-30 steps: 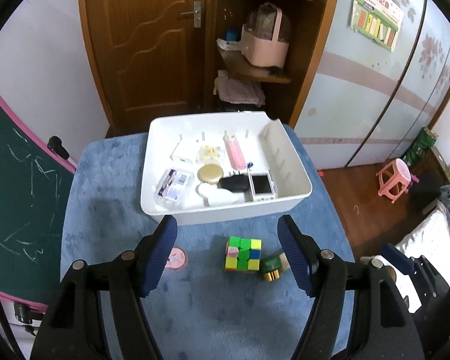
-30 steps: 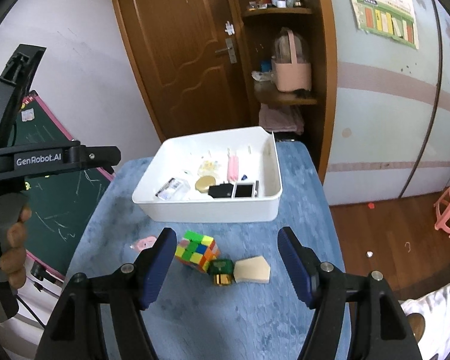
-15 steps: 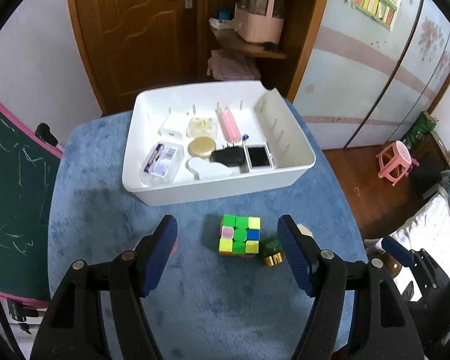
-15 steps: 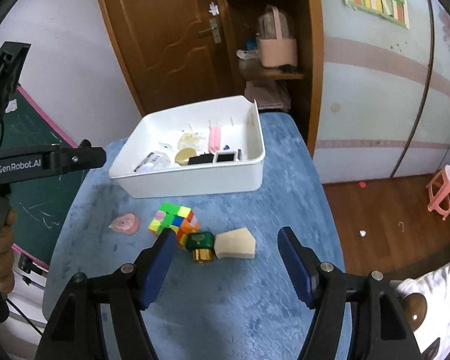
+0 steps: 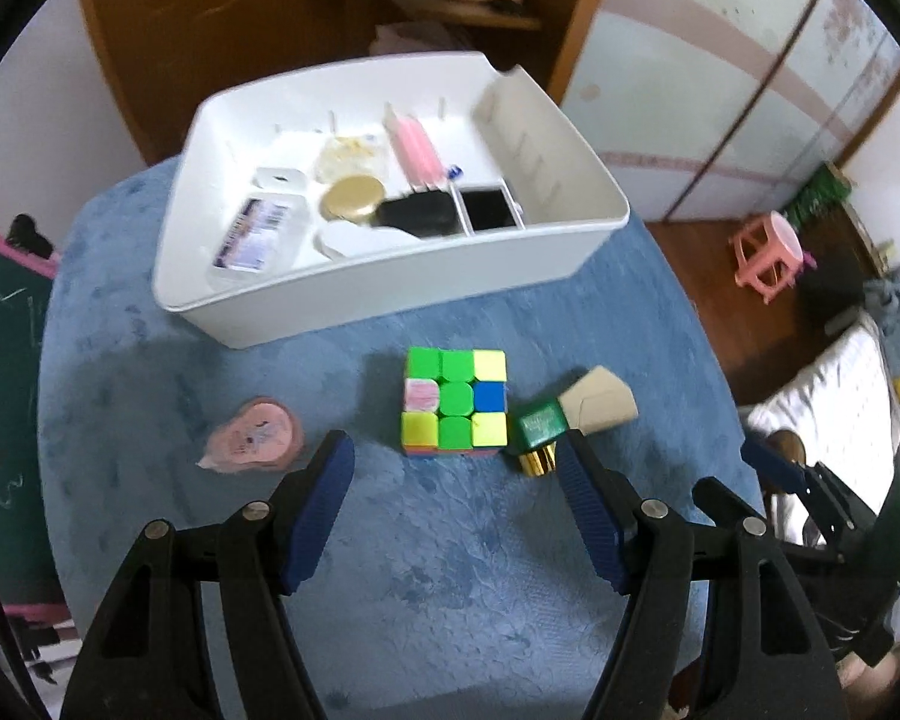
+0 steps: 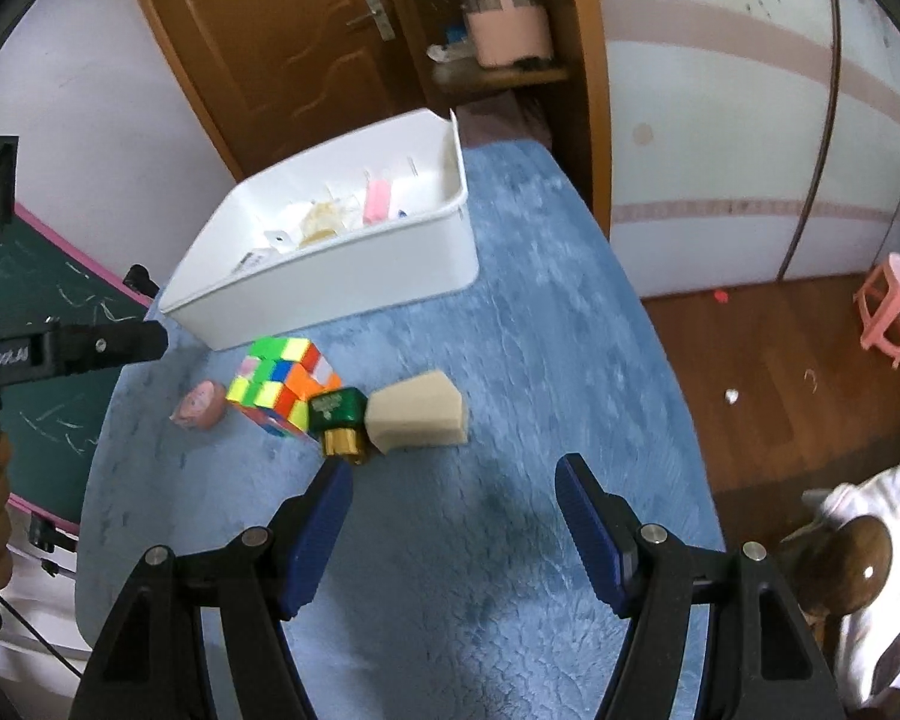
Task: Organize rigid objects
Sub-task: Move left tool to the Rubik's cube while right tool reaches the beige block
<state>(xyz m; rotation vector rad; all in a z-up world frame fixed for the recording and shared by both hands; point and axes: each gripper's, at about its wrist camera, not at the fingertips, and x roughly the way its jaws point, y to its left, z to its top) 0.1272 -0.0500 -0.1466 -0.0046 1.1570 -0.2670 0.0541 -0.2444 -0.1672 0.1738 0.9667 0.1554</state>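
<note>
While both grippers hover with jaws wide and empty, left gripper [image 5: 453, 462] lines up on the cube [image 5: 455, 401]; next, descend, clamp, carry to bin [image 5: 390, 294].

Cube [image 5: 455, 401] before white bin [image 5: 390, 276] — hand-held gripper [image 5: 455, 468] spread.

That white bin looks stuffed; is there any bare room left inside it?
The white bin is crowded on its left and middle, around the gold lid and black case. The strip along its right wall, beside the black-lined box, is bare.
</note>
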